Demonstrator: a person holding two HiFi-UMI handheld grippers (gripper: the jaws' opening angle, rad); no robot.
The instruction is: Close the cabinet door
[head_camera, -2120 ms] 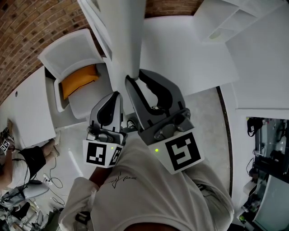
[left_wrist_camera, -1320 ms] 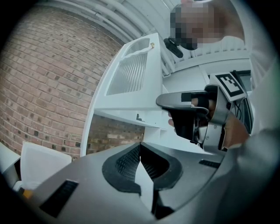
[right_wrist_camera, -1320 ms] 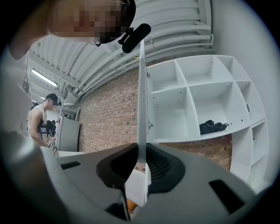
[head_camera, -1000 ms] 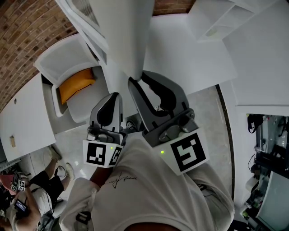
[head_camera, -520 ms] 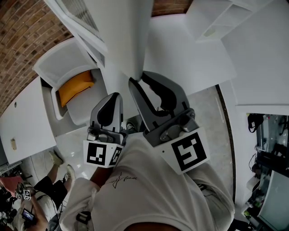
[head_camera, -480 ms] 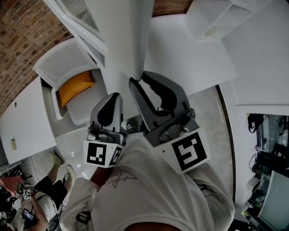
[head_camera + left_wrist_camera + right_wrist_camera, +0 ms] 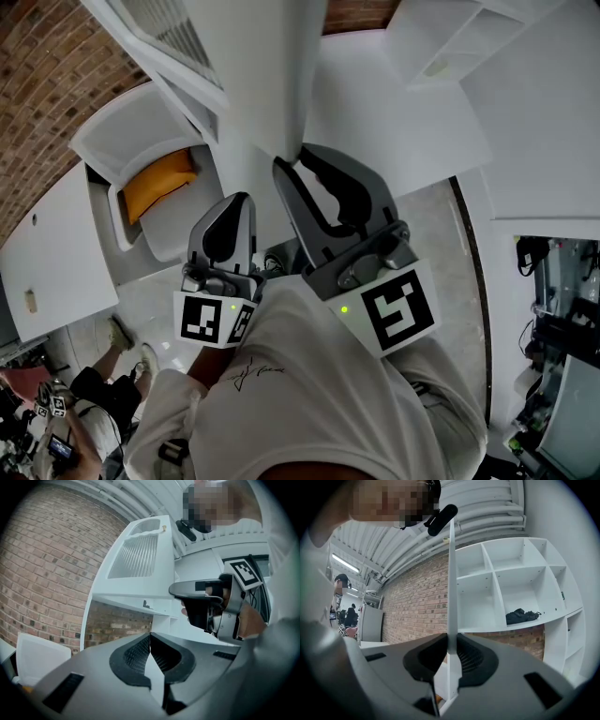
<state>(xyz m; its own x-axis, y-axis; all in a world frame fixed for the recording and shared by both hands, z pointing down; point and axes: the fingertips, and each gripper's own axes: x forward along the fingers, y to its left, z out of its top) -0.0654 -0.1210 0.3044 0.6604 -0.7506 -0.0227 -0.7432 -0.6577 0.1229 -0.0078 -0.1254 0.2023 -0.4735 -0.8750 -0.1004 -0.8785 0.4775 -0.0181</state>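
Note:
The white cabinet door (image 7: 255,75) stands edge-on at the top centre of the head view. My right gripper (image 7: 290,165) is shut on its lower edge. In the right gripper view the thin door edge (image 7: 452,583) rises straight up out of the right gripper (image 7: 451,641). From the left gripper view the door's ribbed pane (image 7: 136,557) shows, with the right gripper (image 7: 201,604) on the door's edge. My left gripper (image 7: 234,202) hangs just left of the door, shut on nothing; its pads (image 7: 140,653) meet.
An open white shelf cabinet (image 7: 511,588) holds a black bundle (image 7: 522,616) against a brick wall (image 7: 51,564). A white chair with an orange cushion (image 7: 159,178) stands left of the door. White tabletops (image 7: 394,103) lie to the right. A person (image 7: 89,394) sits at lower left.
The right gripper has drifted slightly right and down, still clamped on the door. The left gripper has stayed put. The person at lower left has shifted.

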